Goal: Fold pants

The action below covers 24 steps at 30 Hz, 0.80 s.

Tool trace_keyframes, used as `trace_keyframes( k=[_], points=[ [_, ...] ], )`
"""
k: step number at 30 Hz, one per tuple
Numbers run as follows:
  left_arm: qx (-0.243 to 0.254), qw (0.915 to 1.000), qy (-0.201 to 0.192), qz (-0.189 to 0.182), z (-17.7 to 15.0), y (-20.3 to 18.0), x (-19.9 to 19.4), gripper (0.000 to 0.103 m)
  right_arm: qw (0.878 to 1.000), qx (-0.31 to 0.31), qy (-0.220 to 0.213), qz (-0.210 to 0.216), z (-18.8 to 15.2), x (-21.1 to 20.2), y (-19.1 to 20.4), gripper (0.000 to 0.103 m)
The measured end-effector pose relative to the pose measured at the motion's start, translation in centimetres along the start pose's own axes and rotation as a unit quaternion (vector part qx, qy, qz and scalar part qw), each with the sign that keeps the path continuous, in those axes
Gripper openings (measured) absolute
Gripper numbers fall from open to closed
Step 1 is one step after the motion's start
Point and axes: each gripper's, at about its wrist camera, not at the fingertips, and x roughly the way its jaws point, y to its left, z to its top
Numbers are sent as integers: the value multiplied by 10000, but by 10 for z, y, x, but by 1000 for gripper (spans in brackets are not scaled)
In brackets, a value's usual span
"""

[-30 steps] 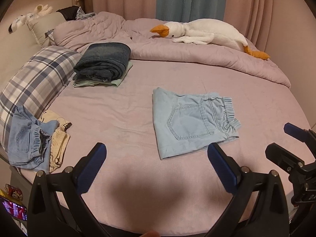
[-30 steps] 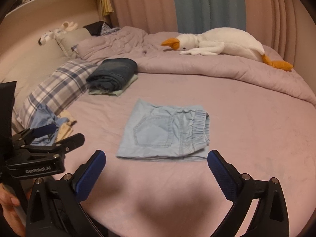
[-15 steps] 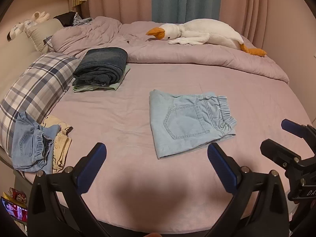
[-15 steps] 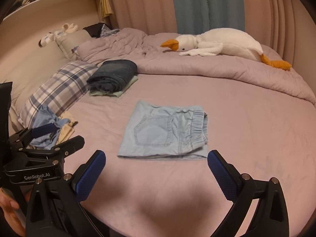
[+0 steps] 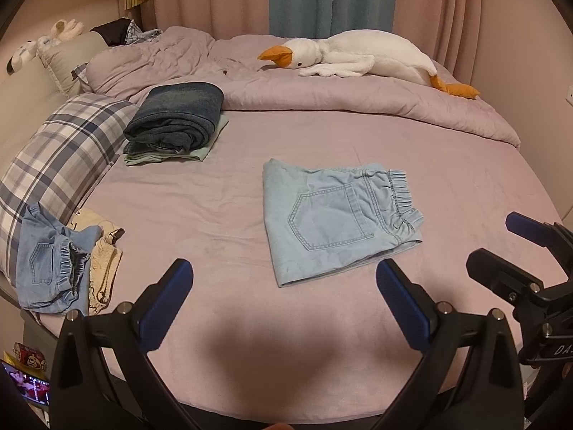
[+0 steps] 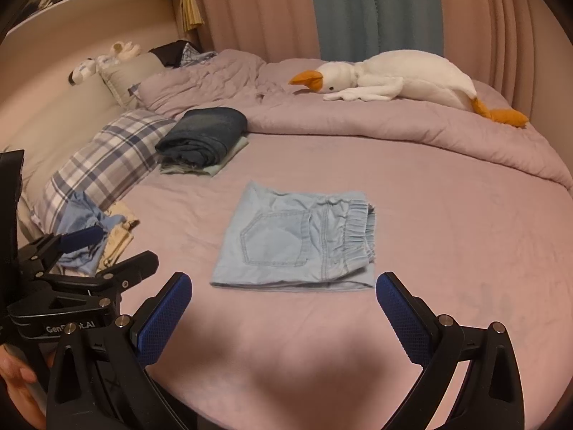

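A pile of unfolded clothes [image 5: 53, 261] sits at the bed's [image 5: 215, 215] left edge. The folded light blue pants [image 5: 336, 215] lie flat in the middle (pocket side up). The left gripper [image 5: 284, 297] and right gripper [image 6: 283, 308] both hang wide apart over the near edge, holding nothing.

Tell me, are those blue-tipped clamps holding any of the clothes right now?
No. The left gripper and the right gripper are both open and empty, short of the folded light blue shorts lying on the bed.
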Motion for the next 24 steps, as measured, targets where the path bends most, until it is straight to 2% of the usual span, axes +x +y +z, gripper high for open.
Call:
trace_keyframes(
  k=[24],
  points=[
    [0,10000,40,-49,-2,2,2,102,10000,-49,43,-44,0,2,5,102]
  ],
)
